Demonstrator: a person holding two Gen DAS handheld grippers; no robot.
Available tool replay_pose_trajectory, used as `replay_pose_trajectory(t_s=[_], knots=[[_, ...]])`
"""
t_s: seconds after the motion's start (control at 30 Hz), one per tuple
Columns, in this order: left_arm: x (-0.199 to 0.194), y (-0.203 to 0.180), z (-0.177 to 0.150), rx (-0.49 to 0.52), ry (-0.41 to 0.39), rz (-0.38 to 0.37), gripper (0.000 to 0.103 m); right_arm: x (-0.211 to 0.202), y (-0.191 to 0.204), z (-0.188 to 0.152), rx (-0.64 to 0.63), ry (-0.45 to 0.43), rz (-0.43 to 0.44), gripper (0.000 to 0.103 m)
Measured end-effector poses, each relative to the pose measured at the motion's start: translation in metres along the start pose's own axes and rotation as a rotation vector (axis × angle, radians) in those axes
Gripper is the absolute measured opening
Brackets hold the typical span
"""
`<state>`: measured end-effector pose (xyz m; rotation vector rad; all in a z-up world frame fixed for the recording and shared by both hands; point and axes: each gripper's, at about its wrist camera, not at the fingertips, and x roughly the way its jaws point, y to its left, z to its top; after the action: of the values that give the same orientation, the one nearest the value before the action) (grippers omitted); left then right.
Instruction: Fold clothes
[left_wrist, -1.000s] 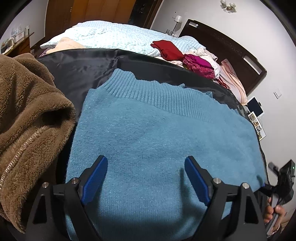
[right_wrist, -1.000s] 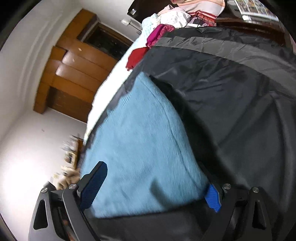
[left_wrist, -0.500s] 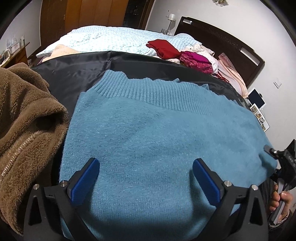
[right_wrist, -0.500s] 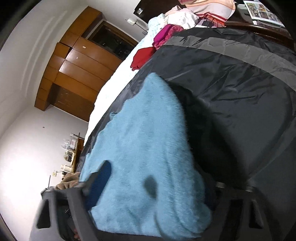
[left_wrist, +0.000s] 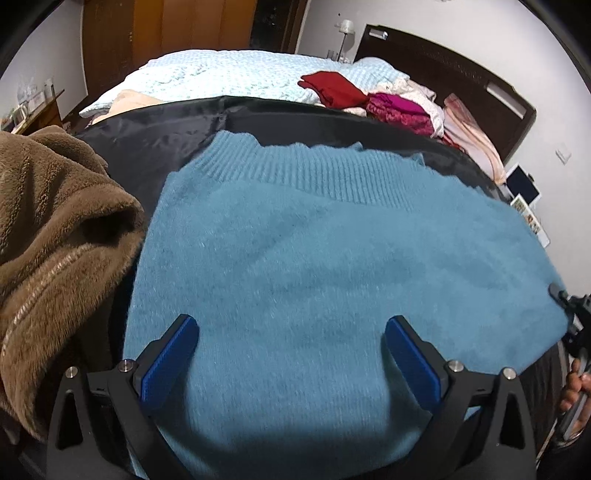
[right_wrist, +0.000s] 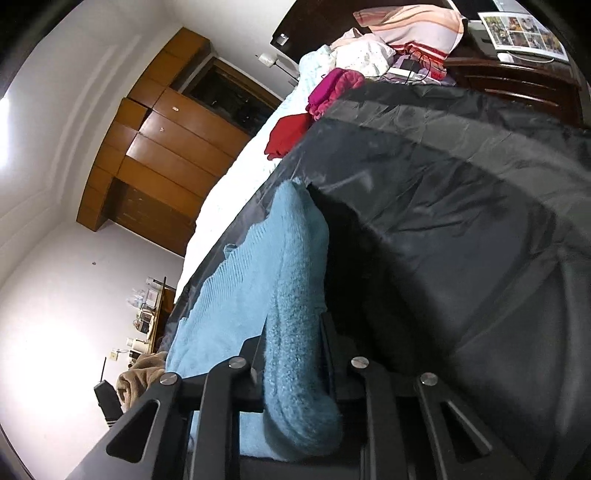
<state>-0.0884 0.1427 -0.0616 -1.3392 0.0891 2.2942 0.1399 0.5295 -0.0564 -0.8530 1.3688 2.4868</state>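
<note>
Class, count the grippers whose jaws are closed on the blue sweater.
1. The right gripper pinches the blue sweater at its right edge; the left gripper hovers open above it, holding nothing.

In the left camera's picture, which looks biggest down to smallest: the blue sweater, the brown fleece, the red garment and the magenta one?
1. Blue sweater
2. Brown fleece, though it sits close to the camera
3. Red garment and magenta garment: look alike, too close to rank.

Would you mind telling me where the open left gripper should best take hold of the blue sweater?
Judging by its pose, the blue sweater lies flat, so the left gripper should pinch its near left edge from the side, mirroring the right gripper, which has just closed on the opposite edge.
</note>
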Motion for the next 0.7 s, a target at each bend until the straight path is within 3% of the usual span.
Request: replay_pose_trajectory(t_s=[0.17, 0.27, 0.37, 0.43, 0.47, 0.5, 0.53, 0.57, 0.7], knots=[[-0.002, -0.012, -0.012, -0.003, 0.026, -0.027, 0.102, -0.042, -0.022, 0.01, 0.012, -0.061, -0.003, 0.006], [0.0, -0.025, -0.016, 0.041, 0.024, 0.024, 0.102, -0.061, -0.038, 0.016, 0.058, -0.058, 0.053, 0.007], [0.0, -0.025, -0.016, 0.039, 0.026, 0.031, 0.102, -0.056, -0.043, 0.013, 0.109, -0.013, 0.057, 0.01], [-0.003, -0.021, -0.014, 0.019, 0.028, 0.018, 0.102, -0.049, -0.044, 0.006, 0.117, 0.023, 0.056, 0.023], [-0.004, -0.019, -0.014, 0.009, 0.029, 0.011, 0.102, -0.047, -0.043, 0.003, 0.107, 0.033, 0.05, 0.039], [-0.006, -0.017, -0.013, -0.001, 0.027, 0.007, 0.102, -0.046, -0.042, 0.0, 0.097, 0.041, 0.043, 0.075], [-0.009, -0.015, -0.012, -0.01, 0.024, 0.002, 0.102, -0.046, -0.042, -0.003, 0.087, 0.044, 0.033, 0.089], [-0.011, -0.013, -0.012, -0.02, 0.021, -0.002, 0.102, -0.046, -0.041, -0.006, 0.074, 0.045, 0.024, 0.094], [-0.019, -0.004, -0.009, -0.038, 0.001, 0.001, 0.102, -0.034, -0.031, -0.009, 0.025, 0.083, 0.017, 0.093]])
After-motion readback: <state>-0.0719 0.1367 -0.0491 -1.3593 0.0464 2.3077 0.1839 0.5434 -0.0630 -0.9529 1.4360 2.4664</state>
